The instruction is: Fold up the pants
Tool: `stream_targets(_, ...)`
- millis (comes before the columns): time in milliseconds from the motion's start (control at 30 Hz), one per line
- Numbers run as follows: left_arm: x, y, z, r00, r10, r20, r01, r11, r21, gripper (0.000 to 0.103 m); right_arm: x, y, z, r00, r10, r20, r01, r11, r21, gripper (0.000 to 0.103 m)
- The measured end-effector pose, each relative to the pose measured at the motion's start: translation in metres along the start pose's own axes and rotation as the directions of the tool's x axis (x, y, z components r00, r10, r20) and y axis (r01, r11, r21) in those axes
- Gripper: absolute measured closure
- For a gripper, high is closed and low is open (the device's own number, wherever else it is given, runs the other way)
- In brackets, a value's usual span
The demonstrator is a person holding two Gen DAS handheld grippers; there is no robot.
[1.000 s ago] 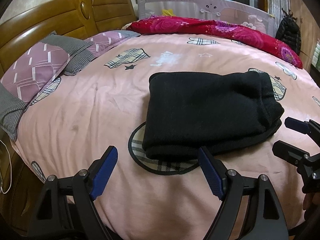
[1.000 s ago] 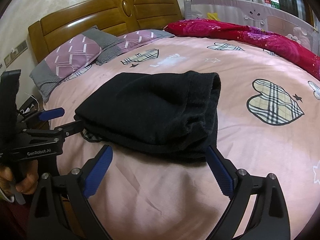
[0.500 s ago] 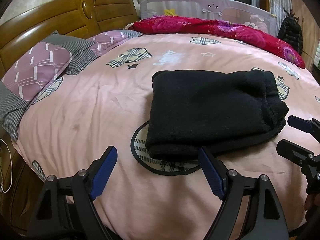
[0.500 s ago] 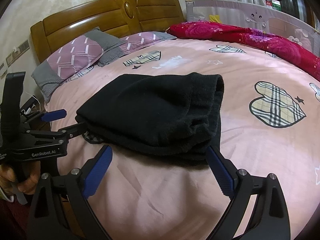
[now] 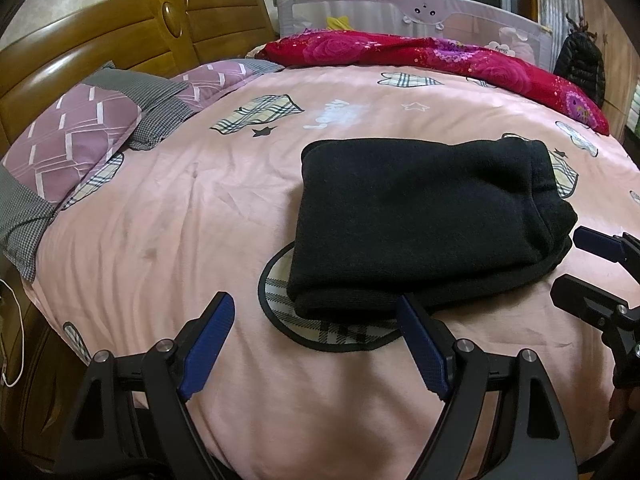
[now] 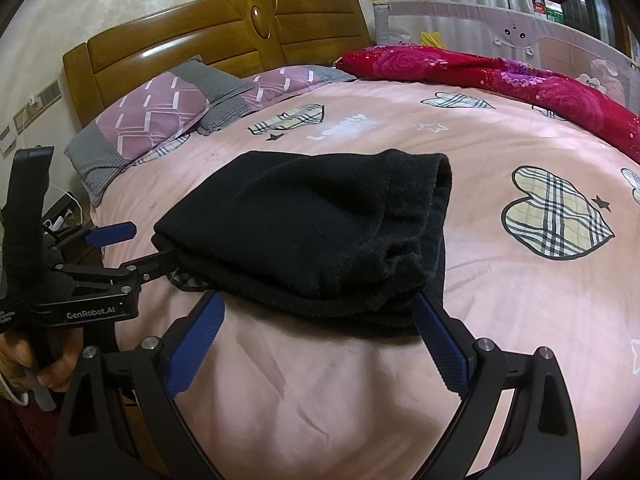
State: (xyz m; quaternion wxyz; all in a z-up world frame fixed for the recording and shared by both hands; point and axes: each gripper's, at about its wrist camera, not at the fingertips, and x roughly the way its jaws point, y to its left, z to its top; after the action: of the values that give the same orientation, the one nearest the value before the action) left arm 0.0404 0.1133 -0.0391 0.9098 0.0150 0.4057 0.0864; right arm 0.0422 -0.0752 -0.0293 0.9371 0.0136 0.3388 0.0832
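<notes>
The black pants [image 5: 420,220] lie folded into a thick rectangle on the pink bed sheet [image 5: 180,240]; they also show in the right wrist view [image 6: 312,232]. My left gripper [image 5: 316,344] is open and empty, just short of the bundle's near left corner. My right gripper [image 6: 316,340] is open and empty, just short of the bundle's near right edge. Each gripper shows in the other's view: the right one [image 5: 576,268] beside the pants' right end, the left one [image 6: 136,248] at their left corner.
Purple and grey pillows [image 5: 80,140] lie against the wooden headboard [image 5: 120,52] at the back left. A red floral quilt [image 5: 440,60] runs along the far edge before a grey bed rail [image 5: 400,8]. A white cable [image 5: 16,340] hangs at the left bedside.
Both grippers have drawn back a little from the folded pants and stayed open. The pants have not moved.
</notes>
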Motion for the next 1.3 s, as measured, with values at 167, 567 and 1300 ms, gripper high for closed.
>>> stream_targets(167, 0.0006, -0.0001, 0.0004, 1.0, 0.0, 0.003, 0.0, 1.0, -0.002, 0.02, 0.0006, -0.0018, 0.0007, 1.0, 0.007, 0.007, -0.007, 1.0, -0.001, 0.008)
stream_targets(567, -0.0018, -0.0013, 0.0016, 1.0, 0.002, 0.013, -0.002, 1.0, 0.002, 0.02, -0.0008, -0.0011, 0.0003, 0.999, 0.021, 0.033, -0.021, 1.0, -0.004, 0.008)
stream_targets(1300, -0.0023, -0.0002, 0.003, 1.0, 0.004, 0.018, -0.004, 1.0, -0.001, 0.019, -0.0005, -0.0009, 0.0021, 0.999, 0.023, 0.034, -0.023, 1.0, 0.002, 0.008)
